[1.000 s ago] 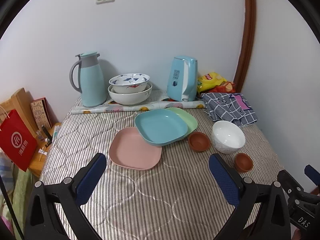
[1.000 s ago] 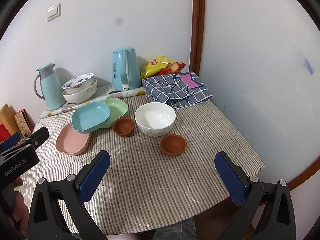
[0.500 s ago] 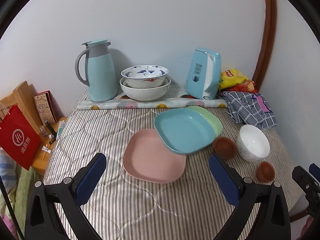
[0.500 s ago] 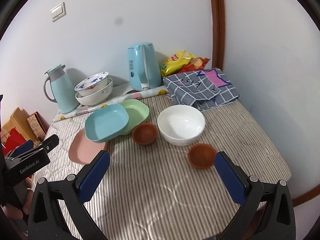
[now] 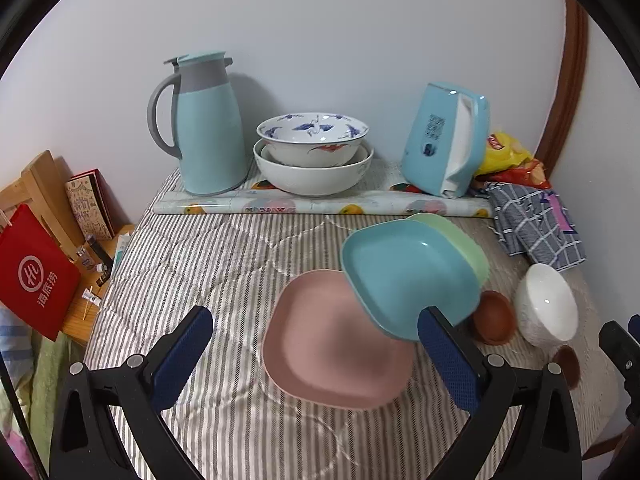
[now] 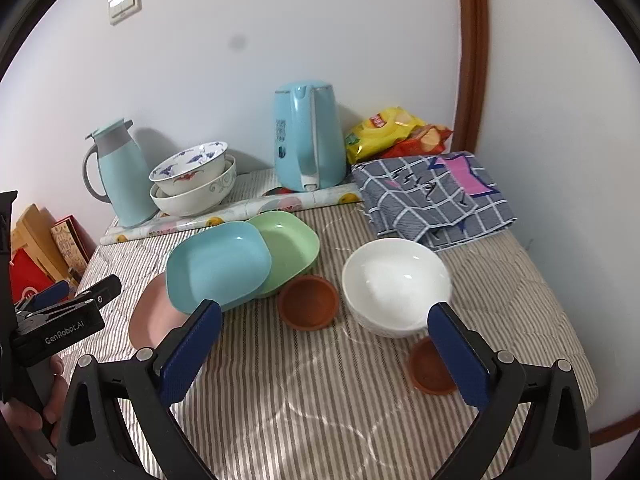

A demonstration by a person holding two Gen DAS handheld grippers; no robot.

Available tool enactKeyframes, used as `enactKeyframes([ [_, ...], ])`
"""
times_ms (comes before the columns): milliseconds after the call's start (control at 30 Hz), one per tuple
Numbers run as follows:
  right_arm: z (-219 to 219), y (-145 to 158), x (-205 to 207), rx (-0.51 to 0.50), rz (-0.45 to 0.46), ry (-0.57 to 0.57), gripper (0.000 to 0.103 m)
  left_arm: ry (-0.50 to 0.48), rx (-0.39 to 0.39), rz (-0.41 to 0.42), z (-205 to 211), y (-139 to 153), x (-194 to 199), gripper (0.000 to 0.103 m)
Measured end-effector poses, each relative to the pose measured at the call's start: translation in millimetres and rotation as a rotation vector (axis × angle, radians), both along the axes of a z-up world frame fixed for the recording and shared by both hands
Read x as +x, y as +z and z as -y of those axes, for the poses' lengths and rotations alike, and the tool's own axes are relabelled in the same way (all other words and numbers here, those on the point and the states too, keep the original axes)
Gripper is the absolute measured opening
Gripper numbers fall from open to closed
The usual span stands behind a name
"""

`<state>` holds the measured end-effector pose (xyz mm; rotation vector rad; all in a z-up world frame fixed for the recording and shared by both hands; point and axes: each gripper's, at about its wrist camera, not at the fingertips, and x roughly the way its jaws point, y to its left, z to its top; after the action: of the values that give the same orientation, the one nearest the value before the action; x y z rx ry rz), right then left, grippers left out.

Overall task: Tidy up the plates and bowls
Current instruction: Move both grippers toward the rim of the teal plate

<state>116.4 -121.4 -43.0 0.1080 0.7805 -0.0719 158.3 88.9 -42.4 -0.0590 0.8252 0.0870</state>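
A pink plate [image 5: 336,344] [image 6: 154,316] lies mid-table, with a blue plate [image 5: 404,276] [image 6: 218,268] overlapping it and a green plate [image 5: 464,240] [image 6: 288,248]. To the right sit a white bowl [image 5: 546,304] [image 6: 396,286] and two small brown bowls [image 6: 308,302] [image 6: 430,366]. Two patterned bowls [image 5: 314,152] [image 6: 194,184] stand stacked at the back. My left gripper [image 5: 316,358] hovers open just before the pink plate. My right gripper [image 6: 324,354] is open above the cloth in front of the white and brown bowls. Neither holds anything.
A blue thermos jug [image 5: 208,124] and a blue kettle [image 5: 446,140] stand at the back wall behind a rolled sheet [image 5: 320,204]. Snack bags [image 6: 394,130] and a folded checked cloth [image 6: 436,196] fill the back right corner. A red bag [image 5: 34,276] and a low shelf are left of the table.
Both grippers have moved forward over the table toward the dishes, the left one also shifting left. The dishes have not moved and both stay open.
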Motion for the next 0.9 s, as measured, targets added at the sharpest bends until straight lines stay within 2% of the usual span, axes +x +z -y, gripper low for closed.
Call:
enactKeyframes([
  [200, -7.5, -15.7, 29.9, 0.009, -0.032, 0.015, 0.099, 0.003, -0.008, -0.025, -8.7, -14.6, 22.7, 0.103],
  [500, -11.6, -31.5, 66.3, 0.029, -0.049, 0.039, 0.092, -0.021, -0.019, -0.049, -6.9, -30.2, 61.5, 0.093],
  [633, -14.1, -40.9, 80.0, 0.048, -0.061, 0.053, 0.091, -0.03, -0.015, -0.051, -5.3, -34.7, 73.5, 0.086],
  [767, -19.3, -52.8, 94.2, 0.06, -0.084, 0.072, 0.082, -0.045, -0.013, -0.072, -2.9, -41.6, 87.9, 0.075],
  [900, -22.9, -65.5, 107.3, 0.069, -0.113, 0.085, 0.075, -0.063, -0.022, -0.083, 0.9, -47.7, 100.6, 0.07],
])
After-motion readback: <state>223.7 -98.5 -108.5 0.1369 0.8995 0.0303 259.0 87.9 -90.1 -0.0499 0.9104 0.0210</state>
